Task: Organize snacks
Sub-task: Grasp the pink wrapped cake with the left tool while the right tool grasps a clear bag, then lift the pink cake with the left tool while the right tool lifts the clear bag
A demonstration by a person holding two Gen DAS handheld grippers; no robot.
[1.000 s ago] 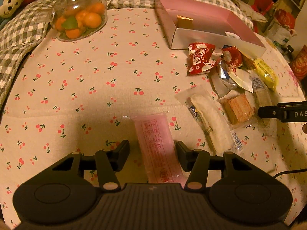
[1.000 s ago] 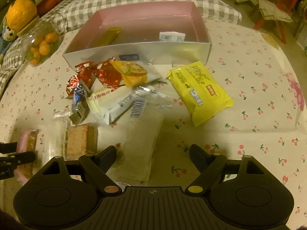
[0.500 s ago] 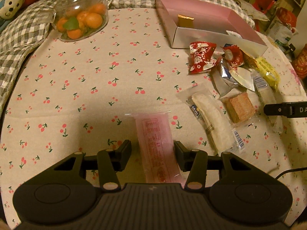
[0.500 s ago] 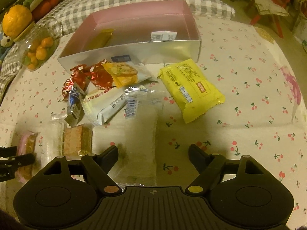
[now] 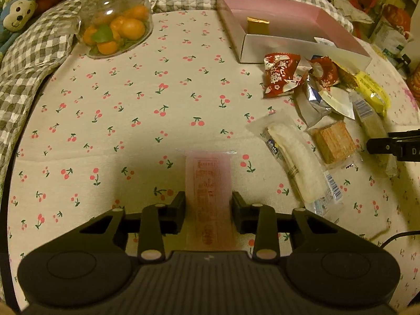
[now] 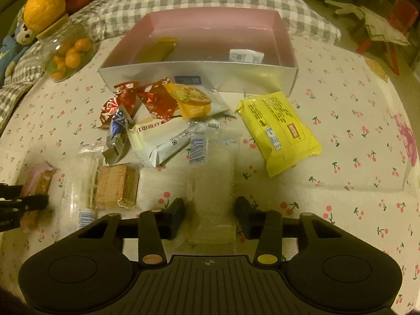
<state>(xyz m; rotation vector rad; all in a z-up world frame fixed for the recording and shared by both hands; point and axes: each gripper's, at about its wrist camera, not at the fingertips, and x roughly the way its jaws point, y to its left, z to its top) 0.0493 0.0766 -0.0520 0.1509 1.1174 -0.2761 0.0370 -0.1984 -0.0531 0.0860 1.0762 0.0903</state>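
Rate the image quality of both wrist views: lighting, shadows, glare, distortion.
Left wrist: dim yellow light, the left gripper shadowing the pink packet, glare on the glass jar, edges bowed by the fisheye. Right wrist: same cast, the clear packet soft and washed out between the right gripper's fingers; the yellow packet reads sharp.

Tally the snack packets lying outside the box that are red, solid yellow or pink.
red packets: 2
yellow packet: 1
pink packet: 1
Total: 4
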